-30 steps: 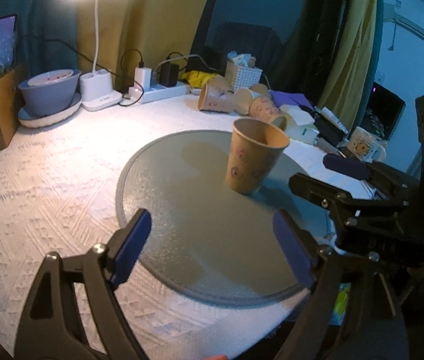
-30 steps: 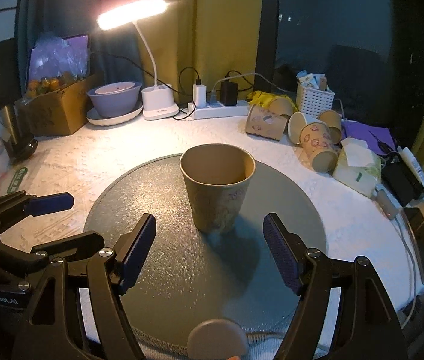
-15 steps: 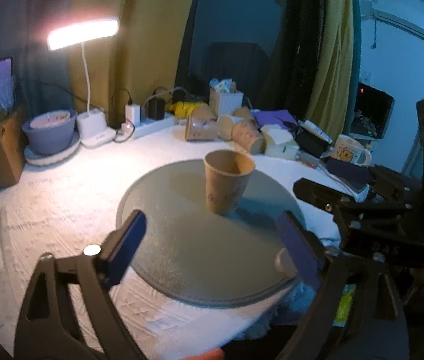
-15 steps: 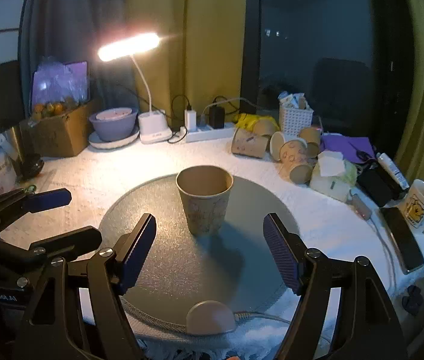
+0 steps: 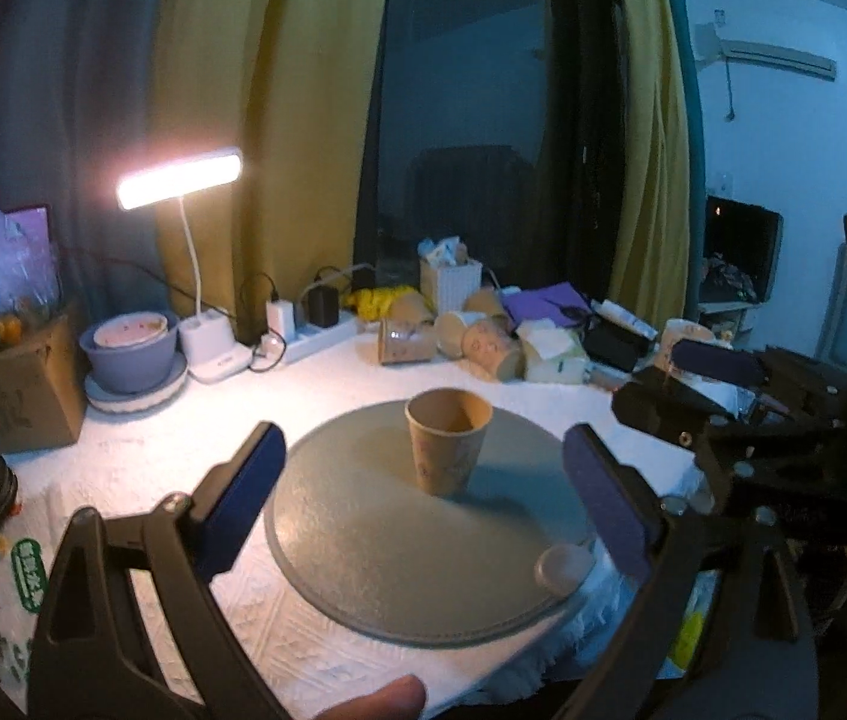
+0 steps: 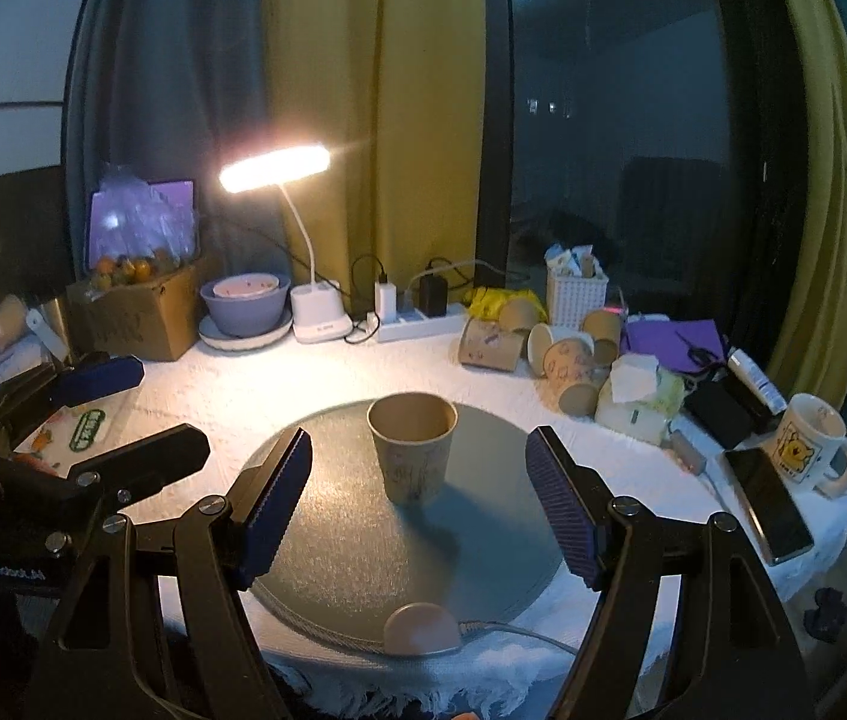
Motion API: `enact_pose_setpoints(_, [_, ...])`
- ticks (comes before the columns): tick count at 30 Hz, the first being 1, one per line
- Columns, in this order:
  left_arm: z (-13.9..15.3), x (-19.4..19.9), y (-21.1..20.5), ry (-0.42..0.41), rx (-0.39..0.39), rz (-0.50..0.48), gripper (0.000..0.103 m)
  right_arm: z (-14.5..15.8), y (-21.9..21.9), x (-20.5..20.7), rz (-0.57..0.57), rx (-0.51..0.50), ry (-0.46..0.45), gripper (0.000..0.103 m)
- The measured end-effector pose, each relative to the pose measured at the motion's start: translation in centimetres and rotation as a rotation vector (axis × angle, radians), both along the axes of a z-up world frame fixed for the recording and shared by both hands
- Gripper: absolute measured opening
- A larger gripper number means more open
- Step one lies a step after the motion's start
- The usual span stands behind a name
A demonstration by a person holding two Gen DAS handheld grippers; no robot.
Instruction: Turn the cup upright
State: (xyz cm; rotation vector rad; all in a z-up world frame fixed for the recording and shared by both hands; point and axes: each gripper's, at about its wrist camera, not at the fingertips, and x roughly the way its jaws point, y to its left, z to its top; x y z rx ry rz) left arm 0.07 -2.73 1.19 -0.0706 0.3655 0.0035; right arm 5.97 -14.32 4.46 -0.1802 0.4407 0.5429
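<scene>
A tan paper cup (image 5: 447, 441) (image 6: 413, 447) stands upright, mouth up, on a round grey glass mat (image 5: 375, 546) (image 6: 351, 552). My left gripper (image 5: 423, 501) is open and empty, held back from the cup near the table's front edge. My right gripper (image 6: 417, 507) is open and empty too, its blue pads either side of the cup but well short of it. Each gripper also shows at the edge of the other's view: the right gripper (image 5: 723, 396) and the left gripper (image 6: 93, 414).
Several tan cups (image 6: 567, 360) lie on their sides at the back right, by a white basket (image 6: 576, 294). A lit desk lamp (image 6: 273, 168), power strip (image 6: 417, 324), purple bowl (image 6: 243, 303) and cardboard box (image 6: 135, 312) line the back. A mug (image 6: 813, 450) and phone (image 6: 771, 504) are right.
Both grippers have drawn back and up from the cup, which now looks smaller and farther. The cup has stayed upright on the mat. Both stay open.
</scene>
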Motion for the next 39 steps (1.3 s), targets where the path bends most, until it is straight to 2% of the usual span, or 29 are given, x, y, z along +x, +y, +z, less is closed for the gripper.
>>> enact_pose_setpoints(21, [3.8,-3.2,-0.5,-0.162,0.025,0.011,0.095,3.4,-0.9,-2.6,0.015,0.026,-0.101,0.077])
enact_pose_setpoints(39, [5.0,-5.4,0.8,-0.228,0.012,0.077,0.095,4.9,-0.5,-4.1,0.035,0.027,-0.142,0.077])
